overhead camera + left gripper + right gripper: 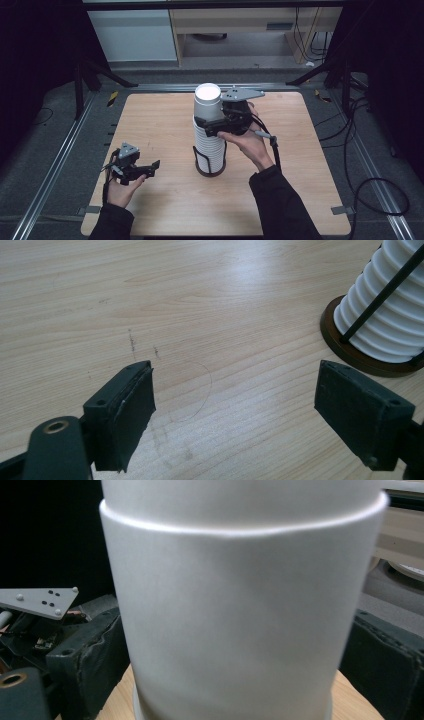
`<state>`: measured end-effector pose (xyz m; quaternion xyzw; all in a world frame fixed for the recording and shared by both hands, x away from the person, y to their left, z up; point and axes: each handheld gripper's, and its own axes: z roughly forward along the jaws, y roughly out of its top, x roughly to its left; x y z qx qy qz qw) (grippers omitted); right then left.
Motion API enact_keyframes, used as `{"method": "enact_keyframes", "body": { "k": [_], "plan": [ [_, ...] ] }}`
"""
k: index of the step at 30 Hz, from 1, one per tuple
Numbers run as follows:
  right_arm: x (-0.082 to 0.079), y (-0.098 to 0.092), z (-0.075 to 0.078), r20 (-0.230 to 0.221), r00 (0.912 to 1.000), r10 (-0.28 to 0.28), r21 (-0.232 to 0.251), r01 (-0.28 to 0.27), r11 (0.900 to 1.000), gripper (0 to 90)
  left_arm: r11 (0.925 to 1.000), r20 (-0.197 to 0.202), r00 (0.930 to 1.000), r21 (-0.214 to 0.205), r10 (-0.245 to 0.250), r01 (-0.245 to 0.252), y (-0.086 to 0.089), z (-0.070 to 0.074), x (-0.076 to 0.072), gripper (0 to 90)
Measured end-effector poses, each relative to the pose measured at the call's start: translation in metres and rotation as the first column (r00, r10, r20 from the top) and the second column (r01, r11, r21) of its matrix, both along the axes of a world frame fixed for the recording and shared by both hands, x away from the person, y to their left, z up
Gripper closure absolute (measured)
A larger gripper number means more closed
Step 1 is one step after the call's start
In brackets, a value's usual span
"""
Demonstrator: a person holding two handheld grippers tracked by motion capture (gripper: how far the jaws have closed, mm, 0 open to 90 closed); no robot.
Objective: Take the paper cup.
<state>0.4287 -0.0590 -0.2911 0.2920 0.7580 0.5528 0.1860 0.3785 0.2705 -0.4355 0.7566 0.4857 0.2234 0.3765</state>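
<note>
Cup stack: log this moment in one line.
right tongs: jaws around top cup, grip unclear | left tongs: open, empty, over table | cup stack: upright in holder

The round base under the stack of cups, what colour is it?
Dark brown; the base shows best in the left gripper view.

a lab: black-curtained metal frame, trailing cables.
</note>
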Motion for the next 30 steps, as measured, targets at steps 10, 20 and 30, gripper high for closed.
{"method": "enact_keyframes", "body": {
  "k": [10,20,30],
  "plan": [
    [0.003,0.007,-0.002,0.005,1.0000,-0.006,-0.014,0.006,0.9999,9.8,1.0000,-0.006,1.0000,-0.003,0.003,-0.003,0.001,0.000,0.000,15.7],
    [0.002,0.008,-0.001,0.016,0.9997,-0.018,-0.022,0.019,0.9996,12.9,1.0000,-0.005,1.0000,-0.006,0.005,-0.005,0.001,0.000,0.000,15.7],
    [-0.001,0.005,0.010,0.045,0.9989,-0.013,-0.011,0.013,0.9999,13.9,1.0000,-0.006,1.0000,-0.008,0.004,-0.005,0.002,0.000,0.001,15.7]
  ]
}}
